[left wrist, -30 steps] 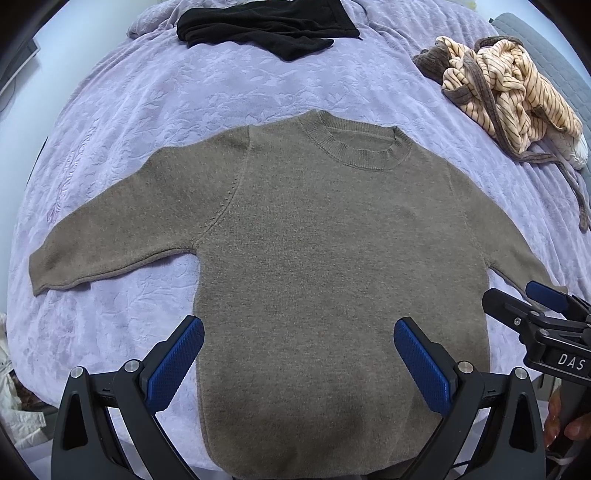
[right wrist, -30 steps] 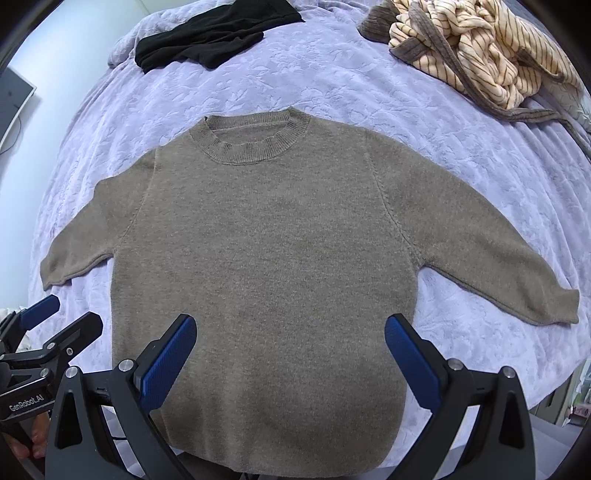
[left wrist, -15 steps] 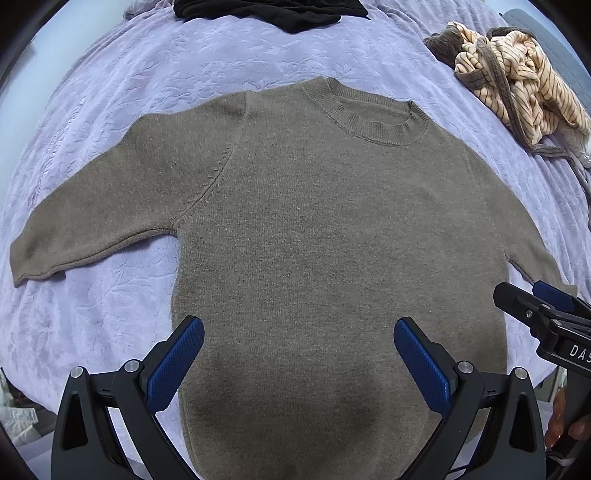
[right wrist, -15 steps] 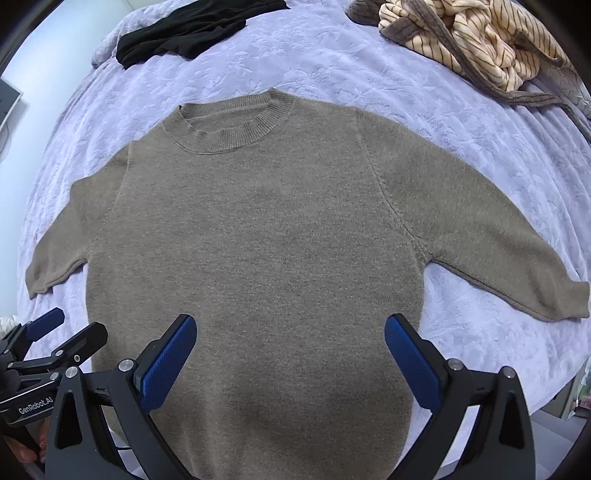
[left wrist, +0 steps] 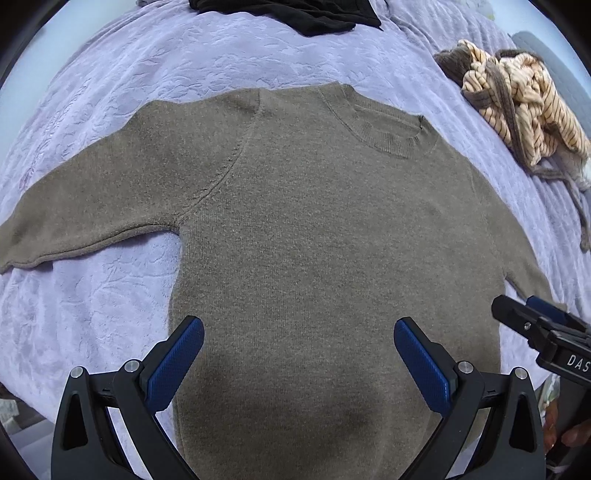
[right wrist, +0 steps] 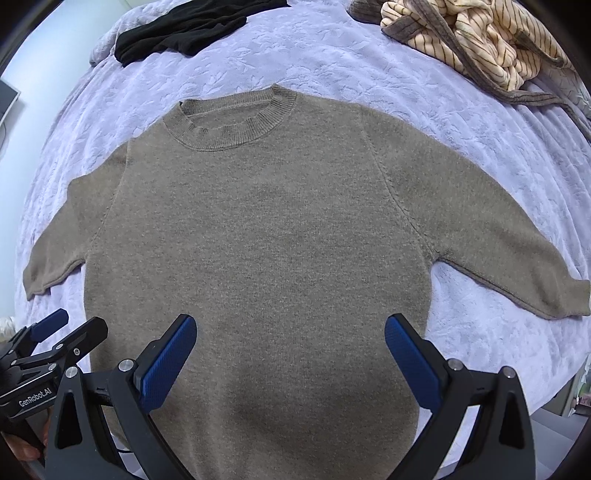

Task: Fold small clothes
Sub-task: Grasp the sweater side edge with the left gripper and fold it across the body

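A small brown knit sweater (left wrist: 314, 229) (right wrist: 266, 229) lies flat and face up on a lilac bedspread (left wrist: 184, 62) (right wrist: 332, 55), both sleeves spread out to the sides, collar at the far end. My left gripper (left wrist: 298, 354) hovers open over the sweater's lower body, nothing between its blue pads. My right gripper (right wrist: 290, 350) is open too, over the same lower part, a little to the right. Each gripper shows at the edge of the other's view: the right gripper (left wrist: 532, 317) and the left gripper (right wrist: 62, 328).
A black garment (left wrist: 288, 13) (right wrist: 184, 26) lies at the far edge of the bed. A striped cream and brown garment (left wrist: 517, 107) (right wrist: 476, 40) is bunched at the far right. The bed's near edge falls away under the grippers.
Both grippers have moved forward and lower over the sweater, which now fills more of each view. Both stay open. The sweater itself has not moved.
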`<state>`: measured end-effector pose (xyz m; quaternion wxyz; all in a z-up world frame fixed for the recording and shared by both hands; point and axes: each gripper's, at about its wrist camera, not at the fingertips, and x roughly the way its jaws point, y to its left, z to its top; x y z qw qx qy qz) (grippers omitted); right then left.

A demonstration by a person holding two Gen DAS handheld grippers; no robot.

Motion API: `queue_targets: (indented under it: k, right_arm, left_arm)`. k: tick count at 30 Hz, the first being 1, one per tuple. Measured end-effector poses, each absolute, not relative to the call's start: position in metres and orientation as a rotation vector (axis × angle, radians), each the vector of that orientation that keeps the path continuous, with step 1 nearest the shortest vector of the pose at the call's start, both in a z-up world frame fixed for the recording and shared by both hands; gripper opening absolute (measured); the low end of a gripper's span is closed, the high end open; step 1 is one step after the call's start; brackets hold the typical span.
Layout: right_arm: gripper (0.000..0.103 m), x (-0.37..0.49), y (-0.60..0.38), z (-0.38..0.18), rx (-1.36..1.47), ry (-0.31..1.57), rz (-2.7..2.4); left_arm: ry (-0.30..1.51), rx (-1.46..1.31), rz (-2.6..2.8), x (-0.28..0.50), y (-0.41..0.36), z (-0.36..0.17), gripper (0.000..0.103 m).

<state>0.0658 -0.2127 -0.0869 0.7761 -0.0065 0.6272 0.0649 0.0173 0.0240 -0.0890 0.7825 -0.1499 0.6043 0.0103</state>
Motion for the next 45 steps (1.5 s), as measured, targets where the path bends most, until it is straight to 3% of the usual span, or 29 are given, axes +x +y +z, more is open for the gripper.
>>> queue_targets:
  k: [7, 18, 26, 27, 28, 29, 30, 31, 33, 38, 45]
  right_arm:
    - [0.102, 0.07, -0.181, -0.092, -0.076, 1.368, 0.196]
    - [0.102, 0.068, -0.113, -0.109, -0.163, 1.399, 0.339]
    - [0.102, 0.061, -0.083, -0.121, -0.224, 1.428, 0.39]
    - [0.102, 0.06, -0.082, -0.122, -0.225, 1.43, 0.393]
    - [0.102, 0.061, -0.08, -0.122, -0.224, 1.431, 0.394]
    - [0.102, 0.061, -0.08, -0.122, -0.221, 1.432, 0.395]
    - [0.102, 0.062, -0.08, -0.123, -0.217, 1.432, 0.396]
    - [0.102, 0.062, -0.081, -0.122, -0.21, 1.432, 0.396]
    - [0.102, 0.062, -0.085, -0.119, -0.196, 1.43, 0.396]
    - [0.102, 0.064, -0.103, -0.113, -0.138, 1.406, 0.395]
    - [0.102, 0.073, -0.15, -0.107, -0.019, 1.395, 0.342]
  left_arm:
    - [1.216, -0.541, 0.033, 0.016, 0.084, -0.099, 0.103]
    - [1.03, -0.798, 0.532, -0.039, 0.305, -0.146, 0.103]
    - [0.874, -1.108, 0.52, -0.05, 0.354, -0.181, 0.101]
    - [0.854, -1.126, 0.535, -0.049, 0.356, -0.181, 0.086]
    - [0.856, -1.139, 0.539, -0.047, 0.357, -0.183, 0.058]
    - [0.867, -1.165, 0.531, -0.043, 0.358, -0.187, 0.045]
    - [0.86, -1.207, 0.511, -0.041, 0.361, -0.193, 0.023]
    - [0.822, -1.255, 0.477, -0.038, 0.362, -0.197, 0.01]
    - [0.778, -1.265, 0.475, -0.034, 0.362, -0.192, 0.009]
    - [0.78, -0.94, 0.407, -0.008, 0.323, -0.128, 0.009]
    - [0.778, -0.667, 0.058, 0.085, 0.189, -0.056, 0.009]
